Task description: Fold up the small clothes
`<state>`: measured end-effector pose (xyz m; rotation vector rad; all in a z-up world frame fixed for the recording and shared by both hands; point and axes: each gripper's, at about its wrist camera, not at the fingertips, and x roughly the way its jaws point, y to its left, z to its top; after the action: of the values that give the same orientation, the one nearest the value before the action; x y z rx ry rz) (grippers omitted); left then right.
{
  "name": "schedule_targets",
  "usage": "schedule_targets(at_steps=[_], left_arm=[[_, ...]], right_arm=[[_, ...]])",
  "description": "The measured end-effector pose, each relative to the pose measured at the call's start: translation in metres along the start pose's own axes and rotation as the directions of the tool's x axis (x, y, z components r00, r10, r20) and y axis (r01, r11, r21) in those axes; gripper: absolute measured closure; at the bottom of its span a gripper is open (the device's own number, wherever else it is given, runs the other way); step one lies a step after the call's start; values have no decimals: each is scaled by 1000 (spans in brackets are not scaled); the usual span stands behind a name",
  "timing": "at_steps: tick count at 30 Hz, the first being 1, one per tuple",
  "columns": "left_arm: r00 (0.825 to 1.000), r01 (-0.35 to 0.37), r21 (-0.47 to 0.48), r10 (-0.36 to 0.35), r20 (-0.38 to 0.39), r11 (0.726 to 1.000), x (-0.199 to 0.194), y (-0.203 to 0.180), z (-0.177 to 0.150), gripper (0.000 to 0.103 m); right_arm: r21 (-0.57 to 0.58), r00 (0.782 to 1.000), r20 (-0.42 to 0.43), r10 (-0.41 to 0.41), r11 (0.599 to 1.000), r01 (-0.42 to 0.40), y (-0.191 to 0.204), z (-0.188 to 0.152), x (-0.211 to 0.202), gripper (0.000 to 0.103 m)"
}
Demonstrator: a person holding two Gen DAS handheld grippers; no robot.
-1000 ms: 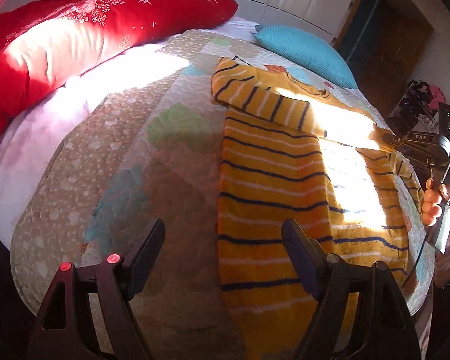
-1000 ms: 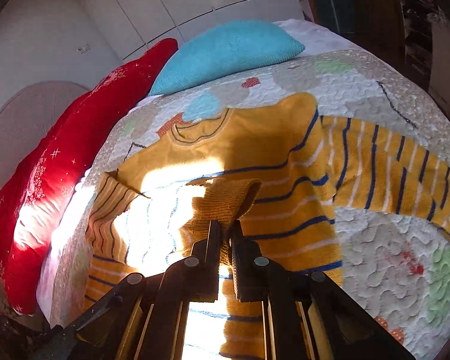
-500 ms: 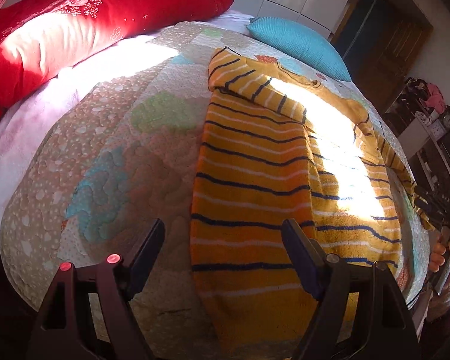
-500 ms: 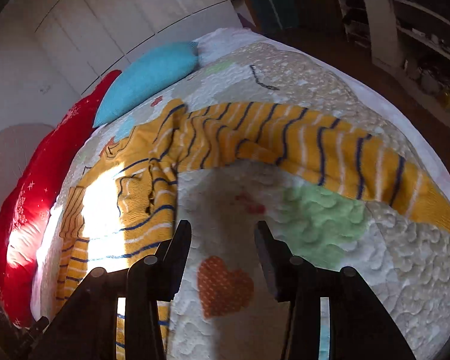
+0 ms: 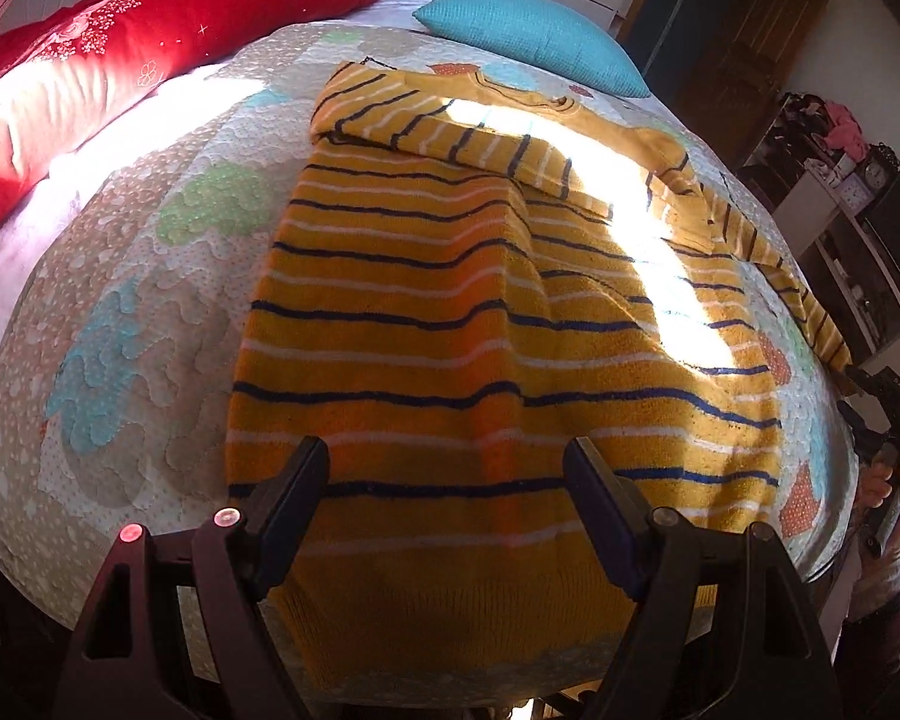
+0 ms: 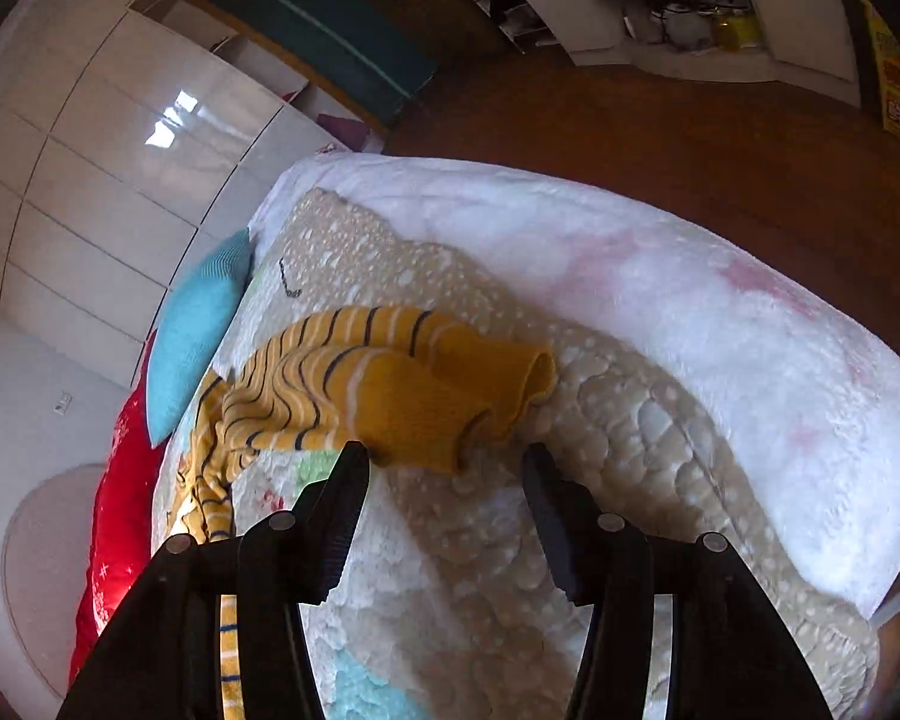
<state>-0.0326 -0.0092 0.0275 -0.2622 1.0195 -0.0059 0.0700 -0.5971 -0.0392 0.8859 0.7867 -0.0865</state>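
Note:
A yellow sweater with dark and white stripes (image 5: 450,324) lies flat on the quilted bedspread (image 5: 126,312). Its left sleeve is folded across the chest. Its right sleeve stretches to the bed's right edge. My left gripper (image 5: 447,480) is open and empty, just above the sweater's hem. My right gripper (image 6: 444,474) is open and empty, its jaws on either side of the right sleeve's cuff (image 6: 474,390), just short of it. In the left wrist view the right gripper (image 5: 888,414) shows at the bed's right edge, by the sleeve end.
A red pillow (image 5: 120,54) and a blue pillow (image 5: 528,30) lie at the head of the bed. A white blanket (image 6: 660,300) covers the bed's far side. Brown floor (image 6: 690,132) and shelves (image 6: 660,0) lie beyond. White wardrobe doors (image 6: 120,150) stand behind.
My right gripper let go of the folded left sleeve, opened, and moved out to the right sleeve's cuff. My left gripper moved right, over the sweater's hem.

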Motion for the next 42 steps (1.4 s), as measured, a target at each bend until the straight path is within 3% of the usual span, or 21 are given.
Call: schedule_targets(at_steps=[2,3,4,5,6,11,14,15,16,18,22,26,28,32,35,36,37,38,40,42], left_arm=[[1000,-2,10,2,-4,1000,-2,-3,-1,24],[1000,-4,14,4,-4,1000,-2,-4,-2,24],[1000,-7,15,7,-5,1000,-3,-5,-2,24],[1000,-9,13,9,-7,1000,-3,-5,-3,24],[1000,-8,9,8,-12,1000,-2,-4,-3,24],[1000,4,-8,-5,-22,1000,-2,-3,-4,24],[1000,8,-6,-8,-21,1000,-1,-4,-4,24],[1000,10,-4,-10,-24,1000,0,-4,-5,24],[1000,11,-1,-11,-26,1000,0,-5,-6,24],[1000,13,8,-13,-29,1000,0,-7,-6,24],[999,10,14,-10,-33,1000,1,-8,-6,24],[999,10,15,-9,-40,1000,6,-14,-4,24],[999,22,24,-21,-47,999,8,-21,-5,24],[998,35,71,-31,-57,997,8,-36,-9,24],[999,31,82,-27,-47,996,3,-38,-12,24],[999,33,76,-29,-43,997,2,-35,-12,24],[999,35,68,-32,-39,997,0,-32,-12,24],[999,37,57,-35,-36,998,-1,-28,-12,24],[999,42,35,-41,-31,999,-4,-19,-12,24],[998,54,15,-54,-26,998,-7,-10,-11,24]], right_arm=[[26,1000,11,13,1000,-13,1,8,4,45],[32,1000,16,23,999,-23,2,11,4,50],[37,999,22,34,999,-34,3,16,6,77],[31,999,15,47,998,-47,6,22,7,97],[20,999,1,53,998,-53,12,29,8,97],[-63,988,104,113,992,-106,44,54,-38,97],[-50,987,130,92,995,-86,37,58,-51,95],[-37,991,129,43,999,-38,28,57,-48,91],[-20,993,116,-18,1000,21,18,57,-42,80],[52,992,84,-96,994,92,-11,53,-38,75],[165,996,88,-29,986,14,-57,34,-63,64],[155,995,64,73,985,-82,-58,18,-68,49],[150,993,34,117,981,-121,-52,13,-56,48],[177,992,12,123,976,-123,-40,21,-21,42],[184,996,61,59,980,-69,-32,39,-3,43],[191,997,71,35,980,-48,-29,44,1,48],[197,998,67,21,980,-34,-26,50,6,76],[193,998,52,22,981,-32,-21,54,11,97],[128,999,38,-9,992,4,3,61,13,97],[-14,998,51,-33,999,33,47,61,6,97]])
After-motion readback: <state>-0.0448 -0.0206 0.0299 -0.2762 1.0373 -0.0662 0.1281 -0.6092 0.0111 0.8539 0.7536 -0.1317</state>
